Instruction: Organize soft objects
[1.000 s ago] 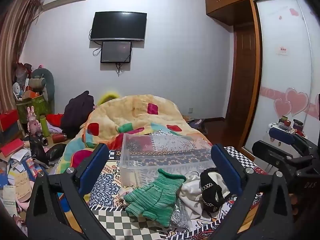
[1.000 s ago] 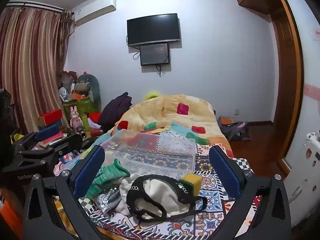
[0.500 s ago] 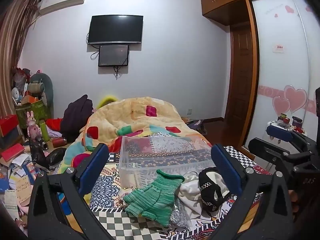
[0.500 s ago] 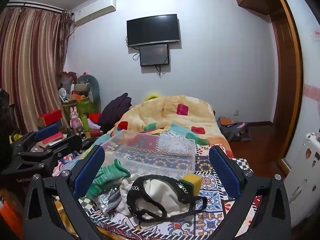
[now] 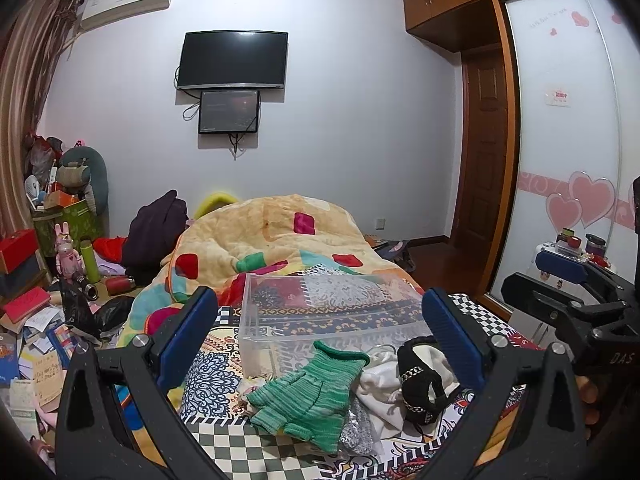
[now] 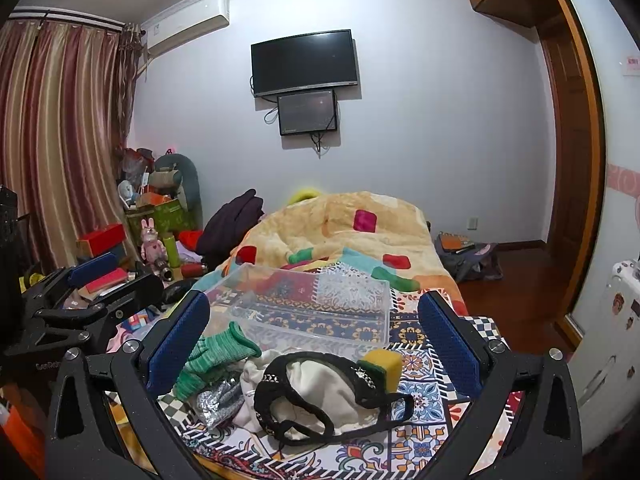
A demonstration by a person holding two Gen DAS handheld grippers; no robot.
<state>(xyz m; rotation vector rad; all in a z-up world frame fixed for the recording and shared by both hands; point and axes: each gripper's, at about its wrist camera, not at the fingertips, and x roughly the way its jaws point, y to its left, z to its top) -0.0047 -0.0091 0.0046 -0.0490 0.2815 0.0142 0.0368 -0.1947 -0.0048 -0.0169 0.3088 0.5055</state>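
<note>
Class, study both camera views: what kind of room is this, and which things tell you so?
Almost certainly a lived-in bedroom: a bed under a patchwork quilt, a wall-mounted television facing it, and a sliding wardrobe door with heart decals.

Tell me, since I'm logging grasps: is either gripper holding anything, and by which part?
Nothing is held. Left gripper and right gripper both have jaws wide open above the green glove.

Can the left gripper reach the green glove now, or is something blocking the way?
Probably yes. The left gripper is open and empty, and the green glove lies on top of the pile, right in front of it, nothing covering it.
</note>
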